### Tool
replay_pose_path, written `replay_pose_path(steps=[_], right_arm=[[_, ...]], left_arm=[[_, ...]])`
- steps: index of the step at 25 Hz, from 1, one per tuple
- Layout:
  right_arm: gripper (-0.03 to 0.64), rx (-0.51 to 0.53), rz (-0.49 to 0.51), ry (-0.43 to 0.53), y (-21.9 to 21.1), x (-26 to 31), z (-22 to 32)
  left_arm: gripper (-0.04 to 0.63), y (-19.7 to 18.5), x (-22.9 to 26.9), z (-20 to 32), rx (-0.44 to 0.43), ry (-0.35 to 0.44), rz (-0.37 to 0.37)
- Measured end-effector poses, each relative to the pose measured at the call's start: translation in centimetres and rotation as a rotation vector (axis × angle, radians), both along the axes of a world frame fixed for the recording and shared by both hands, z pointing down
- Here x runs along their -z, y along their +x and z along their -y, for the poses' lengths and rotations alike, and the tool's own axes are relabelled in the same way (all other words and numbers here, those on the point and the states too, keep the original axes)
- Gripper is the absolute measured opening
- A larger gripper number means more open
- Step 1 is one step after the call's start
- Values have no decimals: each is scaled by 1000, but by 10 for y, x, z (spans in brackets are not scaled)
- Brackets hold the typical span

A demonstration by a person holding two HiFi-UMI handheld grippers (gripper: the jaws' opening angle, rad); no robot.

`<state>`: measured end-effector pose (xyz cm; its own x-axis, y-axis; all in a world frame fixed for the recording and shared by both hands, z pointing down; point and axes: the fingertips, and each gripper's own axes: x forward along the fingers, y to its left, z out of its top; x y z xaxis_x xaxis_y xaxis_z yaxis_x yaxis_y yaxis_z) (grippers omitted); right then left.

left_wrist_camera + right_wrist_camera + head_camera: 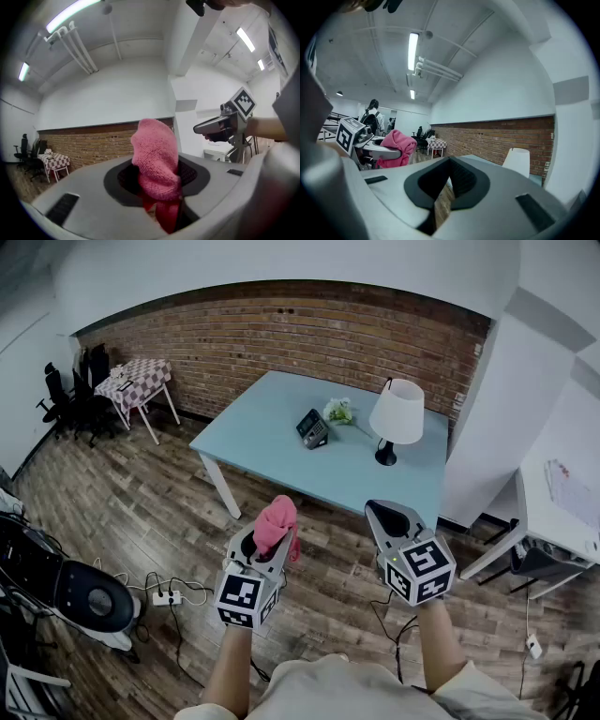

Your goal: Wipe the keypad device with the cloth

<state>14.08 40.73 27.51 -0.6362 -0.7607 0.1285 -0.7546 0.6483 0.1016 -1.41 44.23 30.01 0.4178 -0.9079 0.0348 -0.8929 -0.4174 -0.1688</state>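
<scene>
Head view: my left gripper (273, 542) was clamped on the pink cloth (277, 522), which bunched up above the jaw tips. My right gripper (388, 517) was just beside it on the right, jaws together with nothing in them. Both hung over the wooden floor (141, 512), short of the near edge of the light blue table (272, 442). The keypad device (312, 428) sat on that table, well ahead of both grippers and roughly between their lines. It was propped at a tilt, near a small bunch of flowers (338, 411) and a white-shaded lamp (396, 417).

Left gripper view: the cloth filled the gap between my jaws, pinched at its lower folds, with the rest standing up as a rounded lump. The right gripper showed off to the right. The keypad device was not in sight here.

Right gripper view: the jaws were closed together and held nothing. The cloth-bearing left gripper showed at the left, the lampshade at the right. I could not make out the keypad device.
</scene>
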Motion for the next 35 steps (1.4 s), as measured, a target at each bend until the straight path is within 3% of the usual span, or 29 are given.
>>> replay_pose_path(steps=[10, 23, 29, 35], right_arm=[[-3, -1, 42, -27, -8, -6, -1], [-2, -49, 11, -37, -37, -16, -34], [-2, -64, 35, -83, -46, -28, -20], [-2, -66, 30, -68, -54, -28, 11]], left_arm=[[172, -7, -6, -2, 4, -16, 4], [172, -38, -21, -37, -28, -37, 2], [172, -51, -28, -21, -33, -50, -6], [172, -57, -33, 13, -40, -52, -3]])
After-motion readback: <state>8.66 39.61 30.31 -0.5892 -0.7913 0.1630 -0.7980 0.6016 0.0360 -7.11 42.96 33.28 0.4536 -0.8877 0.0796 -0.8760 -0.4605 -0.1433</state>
